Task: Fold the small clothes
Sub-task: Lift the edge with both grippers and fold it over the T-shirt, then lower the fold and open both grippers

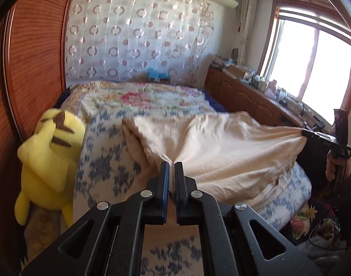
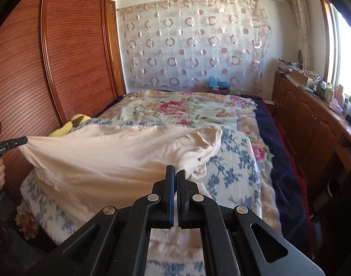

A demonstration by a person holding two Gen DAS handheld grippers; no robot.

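My left claw (image 1: 172, 164) is pressed together on a fold of the pale cream, soft cotton garment (image 1: 216, 142), the cloth bunching out from between its black fingers with the blue pads. My right claw (image 2: 175, 169) is likewise pinched tight on another part of the same cream garment (image 2: 111, 156), near a ribbed, cuff-like edge. Between the two claws the fabric is pulled taut and lifted off the bed, sagging in the middle, with its lower part draping down onto the white blanket with blue flower print (image 2: 235, 161) that covers the near end of the bed.

From my left claw's camera I see my right claw (image 1: 304, 132) at the right edge of the bed, drawing a corner of the garment into a point; my hand (image 1: 331, 165) grips its handle below. From my right claw's camera my left claw (image 2: 26, 140) shows at the left edge of the bed, holding the opposite corner the same way.

A yellow plush toy with brown stripes (image 1: 49, 156) leans at the bed's left edge against the reddish-brown wooden wardrobe (image 2: 67, 53). Farther up the bed lies a pink-and-green floral quilt (image 2: 175, 108). A low wooden cabinet (image 2: 308, 119) runs along the right wall beneath the bright window (image 1: 313, 57).
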